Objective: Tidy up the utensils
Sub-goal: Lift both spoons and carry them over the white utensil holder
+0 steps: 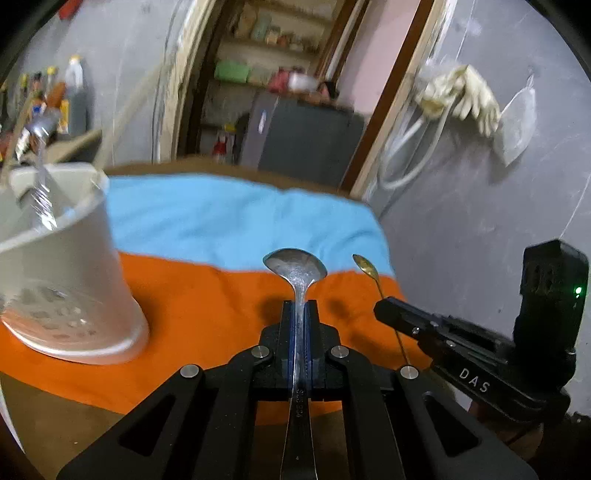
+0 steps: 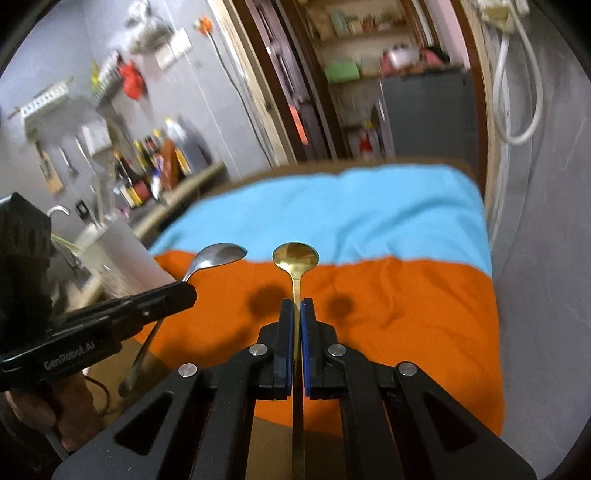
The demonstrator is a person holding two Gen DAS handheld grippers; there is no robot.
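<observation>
1. Left wrist view took in the room first: grey walls, a doorway onto cluttered shelves point(image 1: 273, 33) with a dark grey cabinet point(image 1: 306, 133) below them, and pale rubber gloves point(image 1: 461, 92) hanging on the wall at the right.
2. A table point(image 1: 55, 417) carried a cloth point(image 1: 207, 317), blue on its far half and orange on the near half, rumpled in places.
3. A white plastic holder point(image 1: 70, 280) stood on the orange part at the left, tilted in the picture, with a clear-handled utensil point(image 1: 38, 177) leaning inside it; only this view showed the holder whole.
4. Right wrist view alone showed the counter at the left with its row of bottles point(image 2: 159, 170), a tap and a wall rack of hanging tools; the holder appeared there only as a pale blur behind the other gripper.
5. The left gripper point(image 1: 303, 306) pointed downward over the orange cloth, jaws closed tight on the handle of a silver spoon point(image 1: 295, 267), bowl forward and clear of the cloth.
6. The right gripper point(image 2: 297, 306) sat just beside it at the same downward slant, jaws pinched on the thin handle of a gold spoon point(image 2: 295, 255), bowl forward above the seam of blue and orange.
7. A hand point(image 2: 55, 406) gripped the left tool at the lower left of the right wrist view.
</observation>
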